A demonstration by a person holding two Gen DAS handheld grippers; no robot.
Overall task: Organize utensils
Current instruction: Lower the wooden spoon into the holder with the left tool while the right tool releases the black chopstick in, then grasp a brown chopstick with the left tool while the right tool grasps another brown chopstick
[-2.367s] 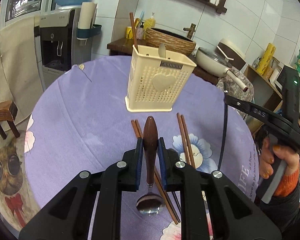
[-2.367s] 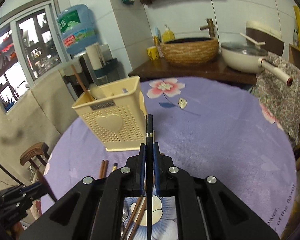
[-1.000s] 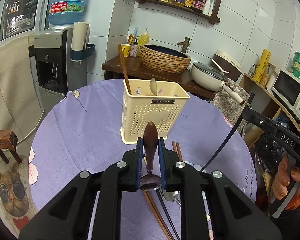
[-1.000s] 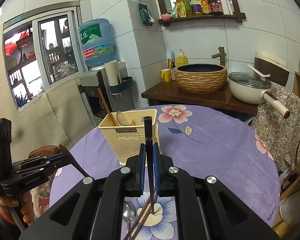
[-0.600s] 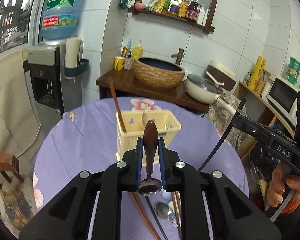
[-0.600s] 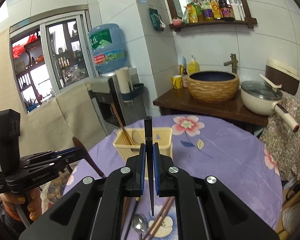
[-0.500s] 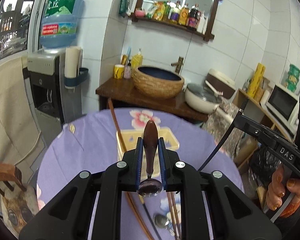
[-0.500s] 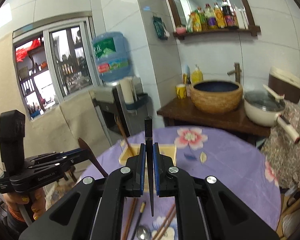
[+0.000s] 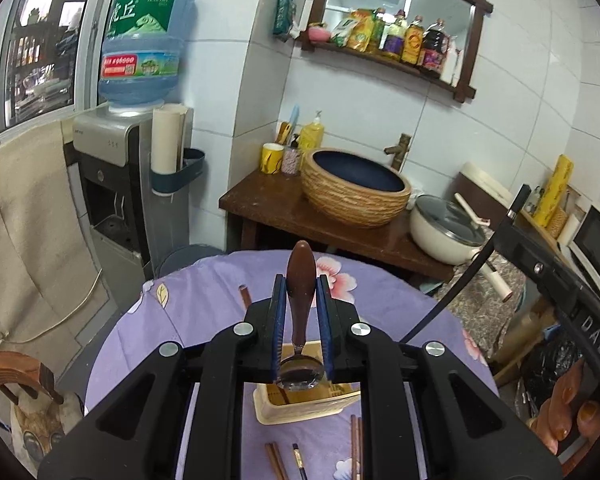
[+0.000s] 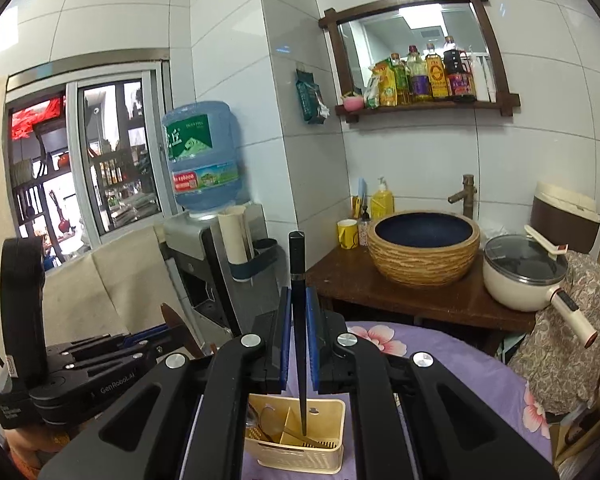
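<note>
My left gripper [image 9: 301, 292] is shut on a wooden-handled spoon [image 9: 300, 288], bowl hanging down right above the cream utensil basket [image 9: 300, 410] on the purple table. My right gripper [image 10: 297, 300] is shut on a black chopstick [image 10: 298, 320], whose tip hangs over a compartment of the basket [image 10: 296, 456]. The basket holds a spoon and a brown chopstick [image 9: 245, 296]. The left gripper also shows in the right wrist view [image 10: 172, 328]; the right gripper's chopstick shows in the left wrist view [image 9: 460, 272].
Loose chopsticks [image 9: 356, 444] lie on the purple flowered tablecloth [image 9: 204, 300] in front of the basket. Behind the table stand a water dispenser [image 9: 132, 184], a wooden counter with a woven basin [image 9: 356, 188] and a lidded pot [image 9: 444, 228]. A chair [image 9: 16, 372] stands at the left.
Both grippers have risen and moved forward over the basket, so the basket has dropped low in both views. Each still holds its utensil, hanging tip down.
</note>
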